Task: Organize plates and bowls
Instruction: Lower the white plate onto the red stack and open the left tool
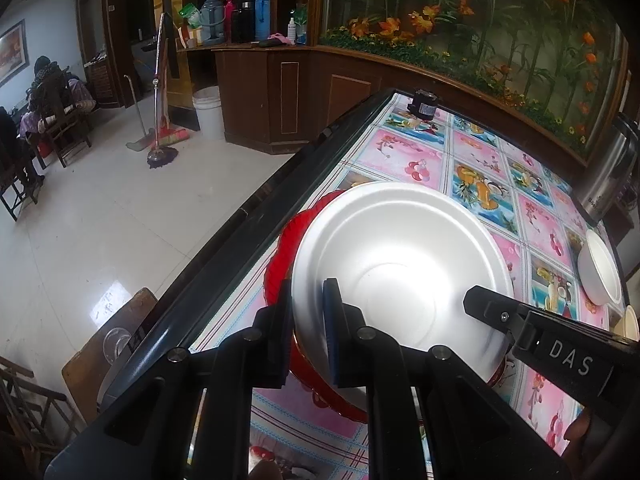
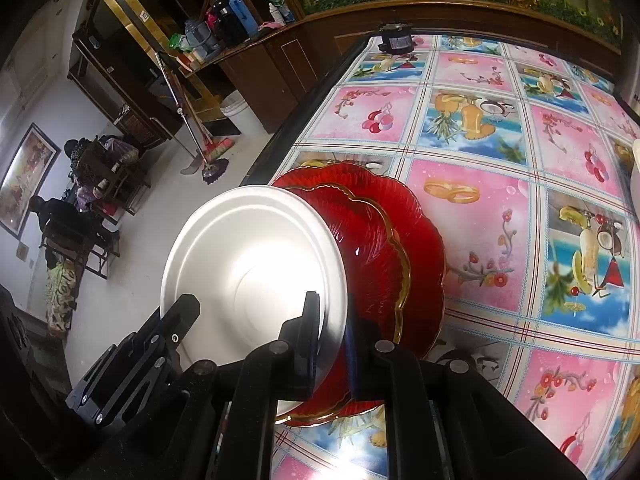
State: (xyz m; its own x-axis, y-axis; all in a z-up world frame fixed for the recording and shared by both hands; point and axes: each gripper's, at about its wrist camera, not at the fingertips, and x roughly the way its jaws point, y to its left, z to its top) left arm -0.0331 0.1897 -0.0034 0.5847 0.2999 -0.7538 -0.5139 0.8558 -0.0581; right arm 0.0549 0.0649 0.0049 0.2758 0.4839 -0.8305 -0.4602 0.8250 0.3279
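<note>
Round white foam plate [image 1: 400, 264], tilted over red gold-rimmed glass plates [image 2: 384, 248]: left gripper [image 1: 308, 320] and right gripper [image 2: 330, 340] each clamp its rim. Only the left view shows a white foam bowl [image 1: 600, 272] near the far table edge.

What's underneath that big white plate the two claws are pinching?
Under the white plate sit red glass plates with gold rims, two by their edges, stacked on the patterned tablecloth. The white plate covers their left parts, so whether more lie below can't be seen.
</note>
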